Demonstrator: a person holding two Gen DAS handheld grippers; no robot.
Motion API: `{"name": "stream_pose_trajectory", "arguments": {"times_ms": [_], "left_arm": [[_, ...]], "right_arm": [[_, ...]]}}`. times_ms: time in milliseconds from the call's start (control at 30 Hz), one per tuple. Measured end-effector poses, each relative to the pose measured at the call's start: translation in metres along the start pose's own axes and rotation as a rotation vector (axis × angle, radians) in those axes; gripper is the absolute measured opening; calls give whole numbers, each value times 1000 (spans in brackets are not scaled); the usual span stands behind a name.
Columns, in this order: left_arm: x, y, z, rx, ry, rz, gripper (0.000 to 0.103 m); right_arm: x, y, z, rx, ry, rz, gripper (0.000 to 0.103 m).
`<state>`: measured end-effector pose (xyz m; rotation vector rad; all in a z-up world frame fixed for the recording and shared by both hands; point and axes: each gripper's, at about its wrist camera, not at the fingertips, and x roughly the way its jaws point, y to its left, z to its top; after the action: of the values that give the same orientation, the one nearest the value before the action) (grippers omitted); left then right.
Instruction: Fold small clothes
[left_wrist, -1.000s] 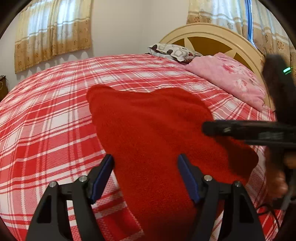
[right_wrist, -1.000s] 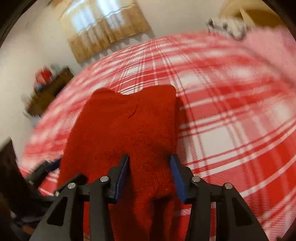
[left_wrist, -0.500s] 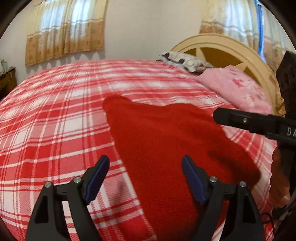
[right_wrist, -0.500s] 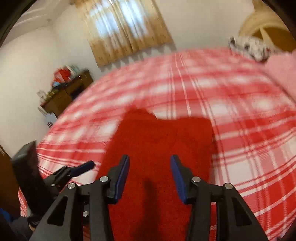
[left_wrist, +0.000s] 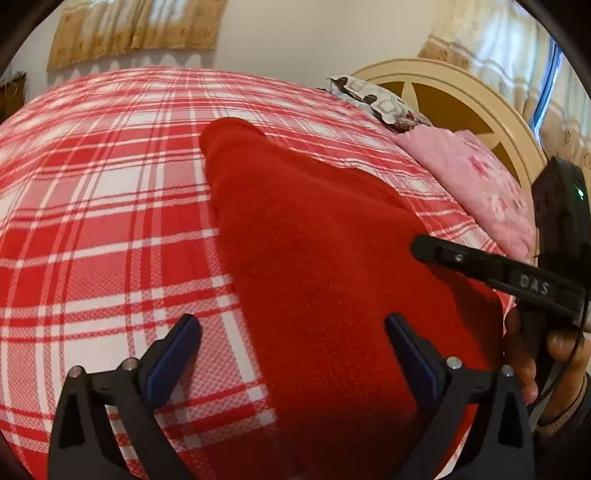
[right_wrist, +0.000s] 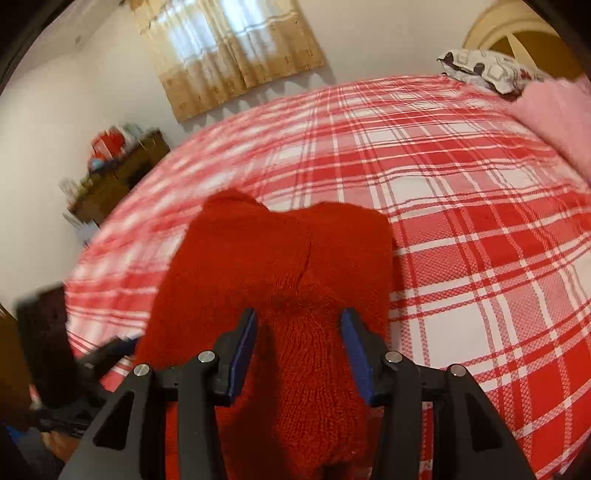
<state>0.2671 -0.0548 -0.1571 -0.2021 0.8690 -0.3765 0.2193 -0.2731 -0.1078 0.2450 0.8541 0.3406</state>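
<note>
- At far left in your right wrist view, 1 dark wooden cabinet (right_wrist: 118, 177) stands against the wall with blurred items on top; I cannot tell what they are.
- 1 gold curtain (right_wrist: 236, 48) hangs on the wall behind the bed.
- Your left gripper (left_wrist: 291, 350) has its 2 blue-padded fingers spread wide and grips nothing; the left finger is over the red-and-white plaid bedspread (left_wrist: 92, 221), the right finger over the cloth.
- 1 red fuzzy garment (left_wrist: 314, 258) lies flat on the bedspread, close in front of both grippers, with 2 rounded lobes at its far edge.
- Your right gripper (right_wrist: 299, 354) is partly open, the garment's near part bunched between its 2 fingers; I cannot tell whether the pads touch it.
- Toward the right lie 1 patterned pillow (left_wrist: 373, 99) and 1 pink floral cloth (left_wrist: 476, 181), before 1 cream headboard (left_wrist: 480, 99).
</note>
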Motion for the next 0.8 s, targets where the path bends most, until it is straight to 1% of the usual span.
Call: {"name": "stream_pose_trajectory", "arguments": {"times_ms": [33,67,100,133,233,333,433,533,633,700,800], "left_arm": [[-1,-1,-1,0,-3,2,102],[-2,-1,-2,2,-6,5,102],[-2,-2,-3,4,-8,7,102],[-3,-1,-4,2,-10,7,102],[-3,1,-5,-6,-11,-2,102],[-3,1,-5,-3,-13,3,102],[-3,1,-6,-1,-14,8,103],[-3,0,-6,-2,-14,7,102],[-3,1,-6,-2,-14,7,103],[-3,1,-5,-6,-12,0,103],[-4,3,-5,-16,-16,-12,102]], "right_arm": [[-4,-7,1,37,-12,23,52],[-7,-14,3,69,-21,23,54],[-10,-22,3,97,-29,20,59],[-12,-31,4,126,-31,14,60],[-10,-55,5,204,-23,14,61],[-4,-70,2,257,-1,25,61],[7,-78,1,299,28,75,62],[12,-77,3,306,13,101,63],[22,-81,6,332,49,128,64],[25,-83,6,344,53,142,64],[28,-79,6,325,57,142,64]]}}
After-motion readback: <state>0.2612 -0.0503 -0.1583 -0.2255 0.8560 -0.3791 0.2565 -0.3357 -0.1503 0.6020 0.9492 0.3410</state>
